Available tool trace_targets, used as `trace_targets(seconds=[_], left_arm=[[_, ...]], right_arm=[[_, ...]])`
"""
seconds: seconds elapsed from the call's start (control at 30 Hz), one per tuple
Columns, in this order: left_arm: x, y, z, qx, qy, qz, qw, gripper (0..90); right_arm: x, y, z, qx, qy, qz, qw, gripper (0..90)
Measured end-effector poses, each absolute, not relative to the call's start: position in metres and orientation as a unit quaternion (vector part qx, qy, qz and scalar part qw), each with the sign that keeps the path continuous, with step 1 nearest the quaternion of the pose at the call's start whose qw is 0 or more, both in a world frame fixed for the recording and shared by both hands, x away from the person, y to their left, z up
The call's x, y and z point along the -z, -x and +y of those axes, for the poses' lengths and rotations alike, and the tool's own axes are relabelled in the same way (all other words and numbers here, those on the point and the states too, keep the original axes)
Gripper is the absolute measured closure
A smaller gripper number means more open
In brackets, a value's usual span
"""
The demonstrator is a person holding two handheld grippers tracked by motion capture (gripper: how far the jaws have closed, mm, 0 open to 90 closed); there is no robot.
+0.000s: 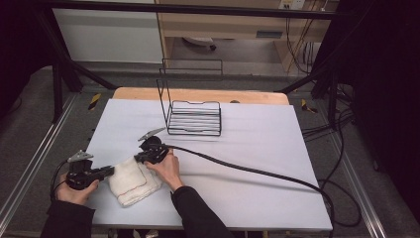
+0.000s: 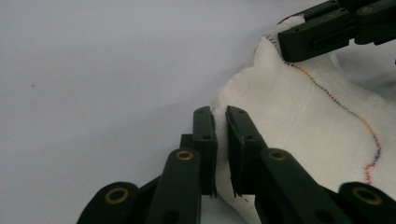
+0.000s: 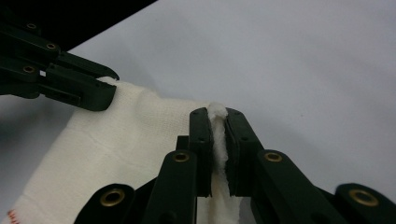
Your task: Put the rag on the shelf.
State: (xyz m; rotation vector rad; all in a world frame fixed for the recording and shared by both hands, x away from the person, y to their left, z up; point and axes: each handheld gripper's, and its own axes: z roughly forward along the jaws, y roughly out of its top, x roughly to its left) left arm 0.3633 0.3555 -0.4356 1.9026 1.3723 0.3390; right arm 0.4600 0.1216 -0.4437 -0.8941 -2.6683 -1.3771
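Surface: a white table on a framed rig, dark room around it, a pale wooden edge at its far side.
Cloth: a white folded cloth lies at the near left corner of the table, about 8 o'clock from the table's middle, its long axis running from 7 to 1 o'clock. A coloured stitch line runs along one side of it.
Left gripper: the left gripper sits at the cloth's 9 o'clock edge; its jaws are nearly together with a thin fold of cloth pinched between them.
Right gripper: the right gripper sits at the cloth's far corner, about 12 o'clock; its jaws are clamped on a bunched edge of cloth.
Relation: both grippers hold the same cloth at neighbouring corners, close together, so the cloth hangs slack between them; the left one is nearer the person.
Cable: the right gripper's black cable trails toward 4 o'clock across the bare table.
Rack: a black wire rack stands well apart at 1 o'clock from the cloth.
Room: open table lies from 1 to 4 o'clock; the left and near edges are close, so I judge any spread or carry should go right and away.
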Motion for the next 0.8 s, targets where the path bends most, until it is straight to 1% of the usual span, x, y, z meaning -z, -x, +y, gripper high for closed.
trace_targets(seconds=[0.03, 0.2, 0.23, 0.3, 0.37, 0.8], left_arm=[[0.432, -0.362, 0.356, -0.140, -0.738, 0.533, 0.390, 82.3], [0.425, -0.359, 0.354, -0.159, -0.729, 0.519, 0.417, 82.3], [0.423, -0.358, 0.354, -0.163, -0.727, 0.516, 0.423, 82.3], [0.419, -0.357, 0.351, -0.173, -0.724, 0.509, 0.432, 82.3], [0.414, -0.354, 0.348, -0.184, -0.723, 0.499, 0.442, 82.3], [0.398, -0.347, 0.338, -0.200, -0.713, 0.476, 0.474, 82.2]], right_arm=[[0.440, -0.459, 0.120, 0.442, 0.284, -0.851, -0.001, 83.0], [0.428, -0.454, 0.113, 0.454, 0.280, -0.846, -0.016, 83.0], [0.422, -0.449, 0.108, 0.463, 0.277, -0.842, -0.028, 82.9], [0.420, -0.448, 0.106, 0.466, 0.276, -0.840, -0.031, 82.9], [0.413, -0.442, 0.099, 0.477, 0.276, -0.833, -0.044, 82.9], [0.395, -0.420, 0.079, 0.511, 0.274, -0.811, -0.081, 83.0]])
